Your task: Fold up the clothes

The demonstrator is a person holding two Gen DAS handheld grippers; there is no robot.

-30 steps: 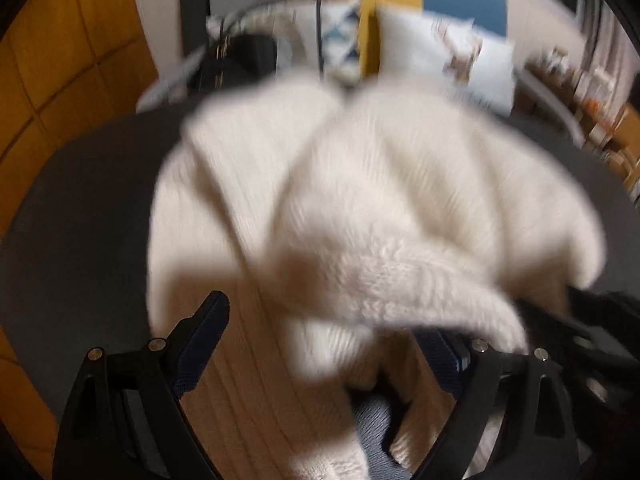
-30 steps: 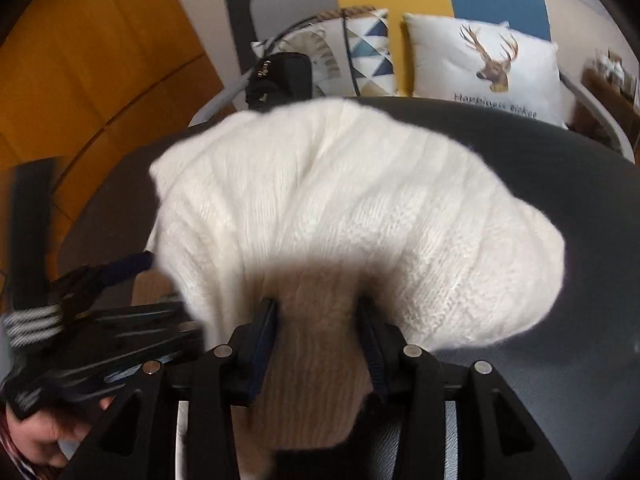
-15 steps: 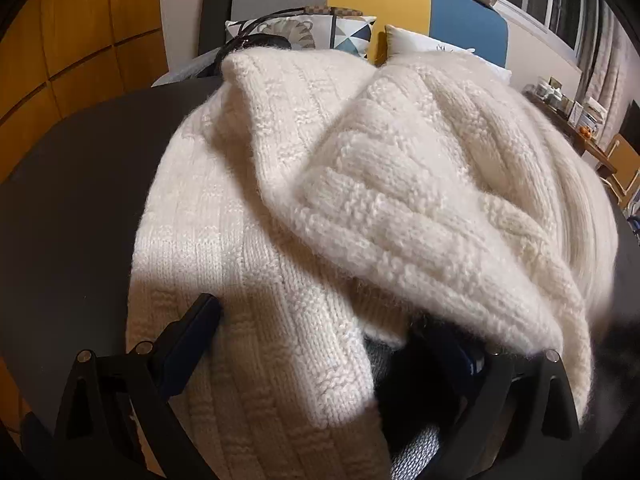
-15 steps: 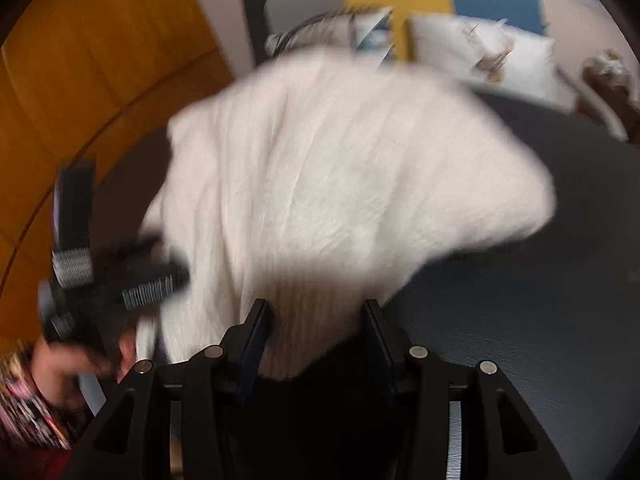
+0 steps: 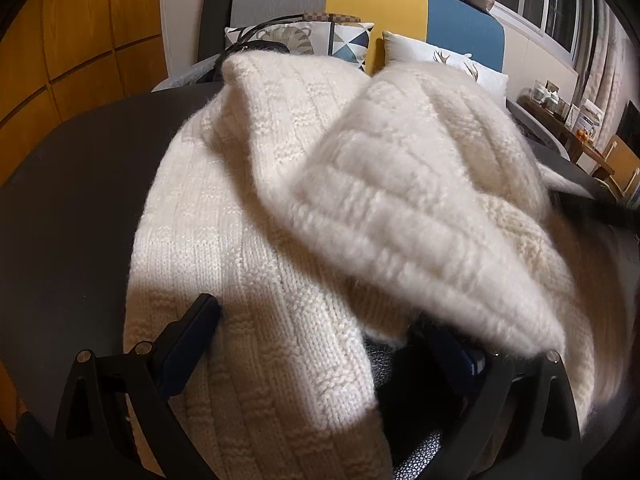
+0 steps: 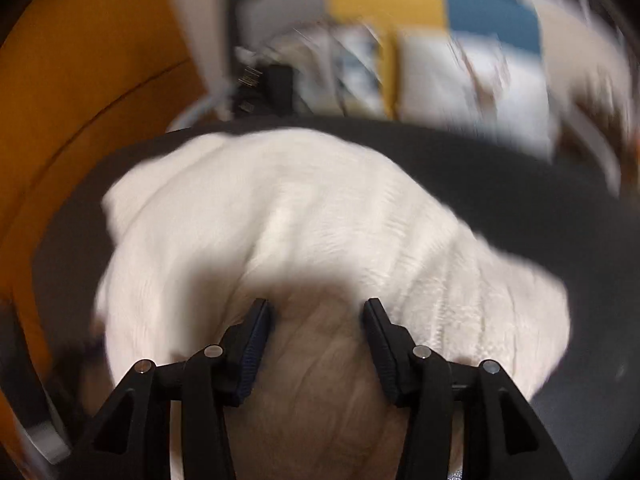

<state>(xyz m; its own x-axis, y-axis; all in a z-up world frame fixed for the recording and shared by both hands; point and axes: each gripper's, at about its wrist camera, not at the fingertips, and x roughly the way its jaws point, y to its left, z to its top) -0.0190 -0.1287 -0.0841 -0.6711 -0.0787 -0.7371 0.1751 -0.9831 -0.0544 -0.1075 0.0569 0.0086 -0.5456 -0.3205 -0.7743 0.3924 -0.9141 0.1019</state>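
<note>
A cream knitted sweater (image 5: 248,240) lies on a dark round table (image 5: 72,216), one thick part doubled over the flatter ribbed part beneath, so a first fold appears made. The bundle is still loose and lumpy; judging by this, squaring the edges and at least one more fold remain.

Left: the left gripper (image 5: 324,344) sits low at the near edge of the sweater with its jaws spread wide. The ribbed knit runs between them, but neither pad presses on it; the right-hand finger is partly hidden under the folded flap.

Right: the right gripper (image 6: 316,332), seen in a motion-blurred view, has its jaws opening. A shaded bulge of the sweater (image 6: 328,216) lies between them, apparently just let go; contact with the pads cannot be told for certain.

Surroundings: wooden wall panels (image 5: 80,40) at left; behind the table a sofa (image 5: 376,4) in grey, yellow and blue with two cushions (image 5: 436,56); a shelf of small items (image 5: 568,112) at far right. Nothing on the table blocks the work.
</note>
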